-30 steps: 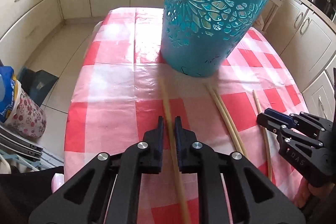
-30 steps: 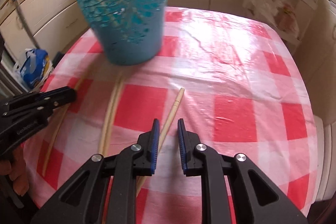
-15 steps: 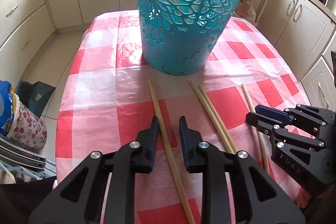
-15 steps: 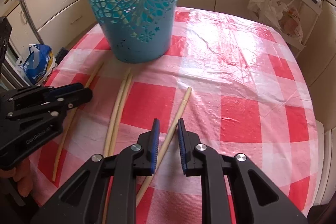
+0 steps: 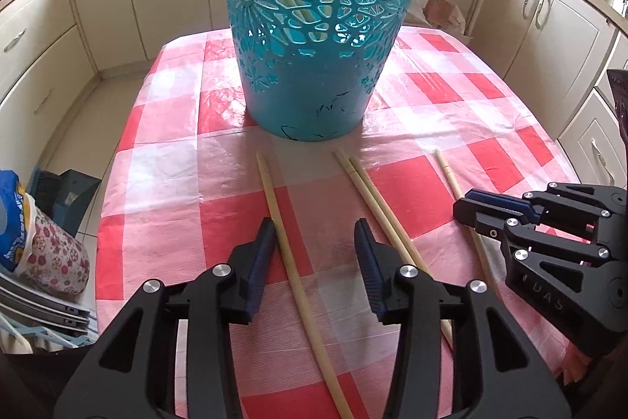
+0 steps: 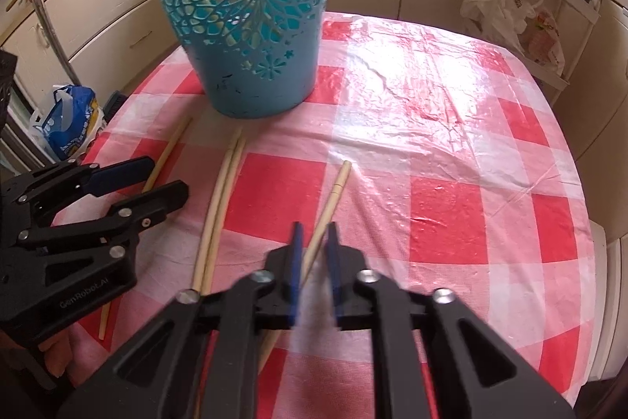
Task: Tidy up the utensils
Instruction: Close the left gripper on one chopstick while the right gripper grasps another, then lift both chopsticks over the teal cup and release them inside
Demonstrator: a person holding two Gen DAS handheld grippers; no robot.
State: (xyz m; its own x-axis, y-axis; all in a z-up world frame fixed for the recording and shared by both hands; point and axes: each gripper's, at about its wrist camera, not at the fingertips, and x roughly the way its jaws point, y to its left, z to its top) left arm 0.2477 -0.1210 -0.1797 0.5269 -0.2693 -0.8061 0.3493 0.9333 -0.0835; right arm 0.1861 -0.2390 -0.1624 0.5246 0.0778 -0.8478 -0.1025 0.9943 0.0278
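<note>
**Chopsticks laid out before the basket, one in each tool's reach**

Four chopsticks are spread on the checked worktop near its near edge, their far tips pointed toward the teal cut-out basket that stands toward the middle. They are probably meant to be gathered into it; more sticks can be glimpsed through its openwork.

The left tool is angled steeply down, its jaws spread and just opened further. The leftmost chopstick is framed between them, just beside the left finger, but is not pinched.

The right tool is tilted down likewise, and its jaws have just been closing onto the rightmost chopstick. The picture there is smeared, yet the jaws are judged pressed together on the stick.

A touching pair of chopsticks is left untouched between the two tools.
</note>
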